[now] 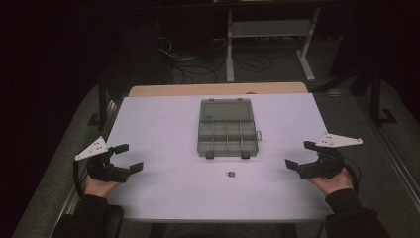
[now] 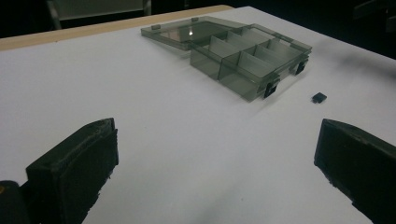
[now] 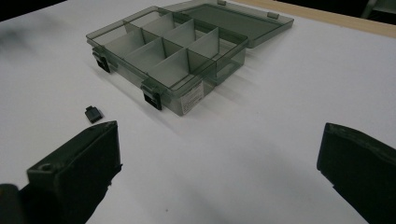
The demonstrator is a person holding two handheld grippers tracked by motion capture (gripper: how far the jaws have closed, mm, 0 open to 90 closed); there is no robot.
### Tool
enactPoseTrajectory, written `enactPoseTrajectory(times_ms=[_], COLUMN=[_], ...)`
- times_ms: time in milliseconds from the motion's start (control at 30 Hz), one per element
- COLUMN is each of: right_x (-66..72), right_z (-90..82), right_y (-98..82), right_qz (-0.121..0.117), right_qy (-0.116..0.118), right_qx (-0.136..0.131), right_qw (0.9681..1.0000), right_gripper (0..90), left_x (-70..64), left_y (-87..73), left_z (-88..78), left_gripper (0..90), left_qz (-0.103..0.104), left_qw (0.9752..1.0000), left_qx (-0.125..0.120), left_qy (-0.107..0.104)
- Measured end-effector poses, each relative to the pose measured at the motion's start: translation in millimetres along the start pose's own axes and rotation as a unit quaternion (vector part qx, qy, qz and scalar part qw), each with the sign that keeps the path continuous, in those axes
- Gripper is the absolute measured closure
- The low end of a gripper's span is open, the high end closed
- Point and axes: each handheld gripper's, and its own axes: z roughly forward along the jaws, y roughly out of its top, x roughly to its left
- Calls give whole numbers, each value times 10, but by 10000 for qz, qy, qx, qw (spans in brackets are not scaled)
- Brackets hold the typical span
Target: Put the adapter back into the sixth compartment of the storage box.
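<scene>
A translucent grey plastic organiser box point(image 1: 227, 139) lies open near the middle of the white table point(image 1: 158, 129), its flat lid point(image 1: 226, 109) folded back and lying on the table on the far side. The tray part is split by thin upright walls into a grid of small compartments, and every compartment that can be seen is empty. Two dark latches point(image 1: 209, 155) hang at the tray's near edge, and a small white label point(image 3: 192, 99) is stuck on one short side wall.

A small dark square piece point(image 1: 231, 174) lies on the bare table just in front of the box, apart from it and outside any compartment; it is too small to tell what it is.

The left gripper point(image 1: 130, 157) rests at the left edge of the table, held in the person's left hand point(image 1: 100, 187), its two black jaws spread wide with nothing between them. The right gripper point(image 1: 299, 154) sits at the right edge, held in the right hand point(image 1: 336, 182), jaws likewise spread and empty. Both are well apart from the box and the small piece.

A strip of bare wooden tabletop point(image 1: 218, 89) shows beyond the white surface.
</scene>
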Motion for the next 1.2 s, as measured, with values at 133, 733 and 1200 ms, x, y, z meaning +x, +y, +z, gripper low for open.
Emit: enactPoseTrajectory(times_ms=[133, 733, 1200], right_x=[2, 17, 102], right_z=[1, 22, 77], right_y=[0, 7, 109], right_qz=[4, -64, -289], right_qy=[3, 39, 146], right_qx=[10, 116, 304], right_qw=[10000, 9999, 9990], right_gripper=[0, 0, 0], left_x=[-3, -6, -7], left_y=[0, 0, 0], left_z=[1, 3, 6], left_gripper=[0, 0, 0], left_qz=[-4, -6, -5], left_qw=[10000, 10000, 10000], left_qx=[3, 8, 25], left_qy=[-3, -23, -27])
